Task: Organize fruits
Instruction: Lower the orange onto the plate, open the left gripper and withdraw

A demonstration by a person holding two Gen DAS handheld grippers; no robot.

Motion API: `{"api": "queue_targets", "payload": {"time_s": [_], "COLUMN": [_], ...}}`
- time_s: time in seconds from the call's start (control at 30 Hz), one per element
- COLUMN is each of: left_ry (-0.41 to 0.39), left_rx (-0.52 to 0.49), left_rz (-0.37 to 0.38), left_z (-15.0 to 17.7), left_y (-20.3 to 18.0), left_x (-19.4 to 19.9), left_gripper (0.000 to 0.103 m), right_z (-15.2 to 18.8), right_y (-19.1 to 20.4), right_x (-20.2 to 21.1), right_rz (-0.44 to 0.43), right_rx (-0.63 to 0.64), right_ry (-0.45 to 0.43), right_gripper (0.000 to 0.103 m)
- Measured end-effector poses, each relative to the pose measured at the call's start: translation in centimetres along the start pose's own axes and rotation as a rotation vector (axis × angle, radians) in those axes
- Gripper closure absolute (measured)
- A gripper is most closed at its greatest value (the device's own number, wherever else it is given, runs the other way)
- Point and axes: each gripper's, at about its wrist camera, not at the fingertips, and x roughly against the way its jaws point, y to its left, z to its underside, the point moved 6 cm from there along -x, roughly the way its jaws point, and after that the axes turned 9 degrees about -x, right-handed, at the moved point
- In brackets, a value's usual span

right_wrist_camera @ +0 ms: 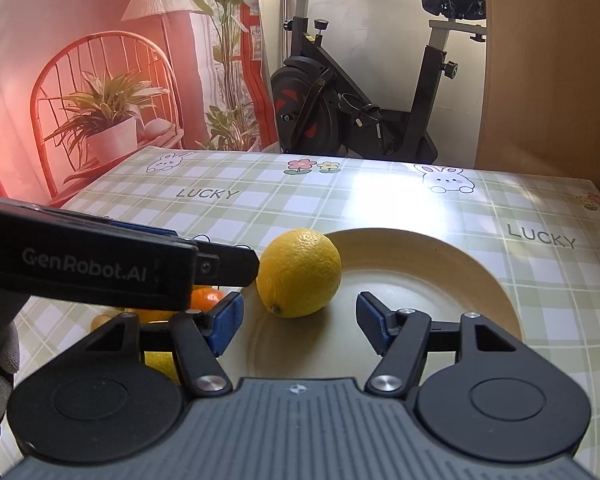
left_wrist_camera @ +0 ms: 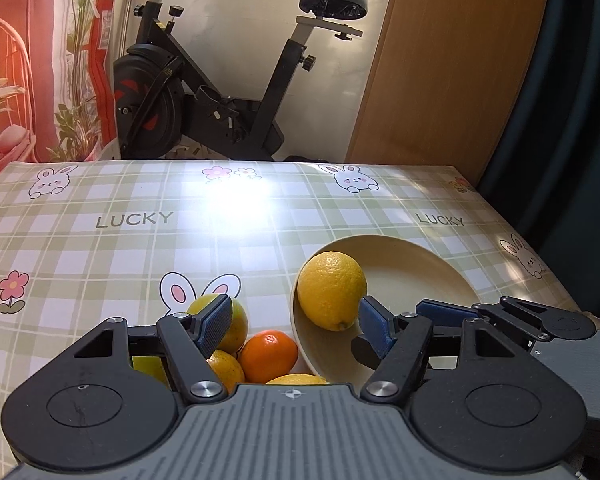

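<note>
**One lemon on the plate, more fruit waiting**

Left wrist view: the left gripper (left_wrist_camera: 292,326) has its jaws wide and empty. The lemon (left_wrist_camera: 332,290) lies on the plate (left_wrist_camera: 420,264) near the worktop's right edge; an orange (left_wrist_camera: 269,356) waits beside it.

Right wrist view: the right gripper (right_wrist_camera: 300,326) also has wide, empty jaws. The lemon (right_wrist_camera: 299,273) looks firm and likely to roll; grasp it across the middle.

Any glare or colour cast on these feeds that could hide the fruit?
Left wrist view: a white glare patch washes out the tablecloth beyond the fruit; the lemon in the plate stays sharp. Right wrist view: red flare tints the left edge, milder glare on the far cloth, fisheye bends the edges, and the left tongs hide the fruit pile.
</note>
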Motion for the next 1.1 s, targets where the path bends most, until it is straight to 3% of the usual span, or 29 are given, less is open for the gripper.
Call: {"api": "queue_targets", "payload": {"time_s": [0.37,0.5,0.77,1.1], "left_ry": [-0.022,-0.031,-0.047,-0.028], "left_rx": [-0.030,-0.013,0.034,0.135], "left_rz": [-0.035,-0.035,-0.115,-0.097], "left_z": [2.4,3.9,7.5,9.6], "left_y": [-1.3,-1.3,0.6,2.9], "left_x": [4.6,6.2,9.3,9.2], "left_gripper": [0.031,0.031,0.032,0.036], "right_z": [2.7,2.9,4.4,5.5], "right_y": [-0.3,0.2,2.6,4.8], "right_x": [4.8,6.1,7.5,7.2], "right_rz": [0.099,0.087,0.024,-0.026], "right_rx": [-0.079,-0.093,-0.046,0.020], "right_ry": [-0.016,-0.024,-0.030,-0.003], "right_gripper": [0.035,0.035,0.035,0.035]}}
